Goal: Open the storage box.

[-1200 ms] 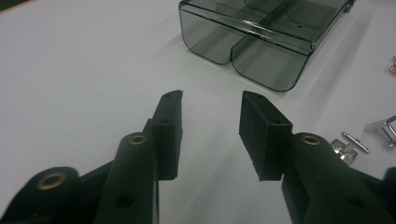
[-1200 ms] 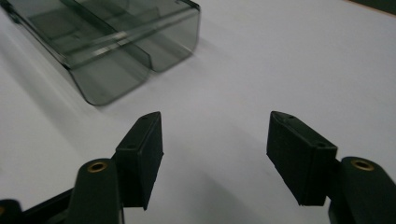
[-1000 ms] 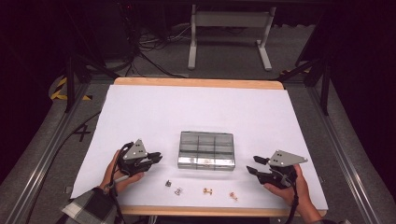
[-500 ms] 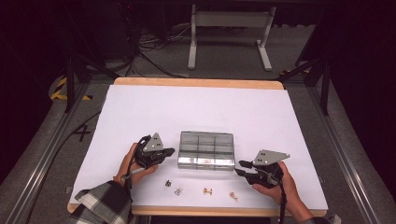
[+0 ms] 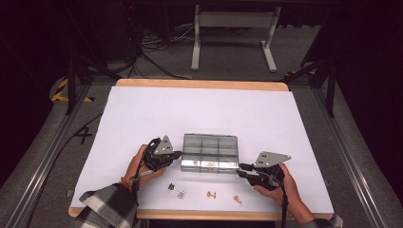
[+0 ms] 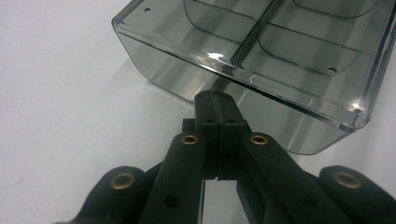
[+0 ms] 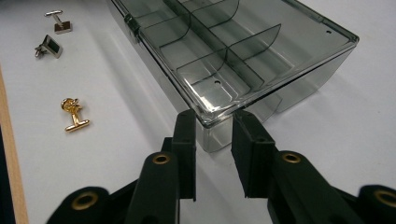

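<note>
On the white worktop [image 5: 142, 114] the left claw [image 5: 175, 154] sits at the left end of the clear compartment box [image 5: 209, 152], its jaws pressed together with nothing between them; in the left gripper view that claw [image 6: 215, 99] rests its closed tip against the box's [image 6: 261, 51] near wall just below the rim, which reads as a brace to stop the box sliding rather than a grasp. The box itself lies flat near the front middle of the worktop, its lid down and its dividers showing through the smoky plastic. In front of it, along the worktop's near edge, four cufflinks lie in a loose row, well apart from one another: a dark cufflink [image 5: 171, 186], a silver cufflink [image 5: 181, 194], a gold cufflink [image 5: 212, 194] and a second gold cufflink [image 5: 236, 199], laid out, it seems, so each can be picked singly and dropped into a compartment. At the right, the right claw [image 5: 243, 168] comes in at the box's front right corner with its jaws spread; in the right gripper view the claw [image 7: 214, 116] straddles that corner [image 7: 205, 119], one jaw on each side and neither plainly touching, probably lined up to pinch the lid edge and lift it while the left holds the box steady.
</note>
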`<state>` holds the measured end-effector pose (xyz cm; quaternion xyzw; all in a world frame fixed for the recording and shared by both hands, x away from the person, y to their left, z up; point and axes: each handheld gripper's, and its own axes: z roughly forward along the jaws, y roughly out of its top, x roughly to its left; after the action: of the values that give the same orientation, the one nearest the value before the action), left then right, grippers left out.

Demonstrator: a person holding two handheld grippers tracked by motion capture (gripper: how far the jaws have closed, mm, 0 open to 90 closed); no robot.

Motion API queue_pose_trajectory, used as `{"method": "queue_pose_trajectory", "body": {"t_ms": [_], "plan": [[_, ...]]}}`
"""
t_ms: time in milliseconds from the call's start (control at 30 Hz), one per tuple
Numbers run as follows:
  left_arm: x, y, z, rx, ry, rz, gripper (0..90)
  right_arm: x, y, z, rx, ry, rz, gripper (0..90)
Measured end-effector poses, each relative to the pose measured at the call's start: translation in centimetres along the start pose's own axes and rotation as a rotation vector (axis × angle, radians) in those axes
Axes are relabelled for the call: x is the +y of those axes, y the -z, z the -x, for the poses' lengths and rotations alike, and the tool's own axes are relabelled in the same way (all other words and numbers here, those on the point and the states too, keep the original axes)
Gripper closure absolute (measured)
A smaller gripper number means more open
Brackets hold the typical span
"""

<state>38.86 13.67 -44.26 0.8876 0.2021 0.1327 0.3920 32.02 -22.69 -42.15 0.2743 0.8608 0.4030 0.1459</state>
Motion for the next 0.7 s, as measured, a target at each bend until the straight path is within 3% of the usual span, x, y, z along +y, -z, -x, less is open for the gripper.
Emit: {"method": "queue_pose_trajectory", "body": {"t_ms": [367,600,700], "plan": [[-0.08,0.03,-0.08,-0.008,0.007,0.005,90.0,-0.03,0.12,-0.14,-0.003,0.003,0.000,76.7],[-0.19,0.04,-0.18,-0.018,0.015,0.014,90.0,0.26,0.08,-0.68,-0.044,0.062,-0.021,76.3],[-0.16,0.04,-0.15,-0.016,0.012,0.012,90.0,0.21,0.10,-0.52,-0.033,0.048,-0.015,76.1]]}}
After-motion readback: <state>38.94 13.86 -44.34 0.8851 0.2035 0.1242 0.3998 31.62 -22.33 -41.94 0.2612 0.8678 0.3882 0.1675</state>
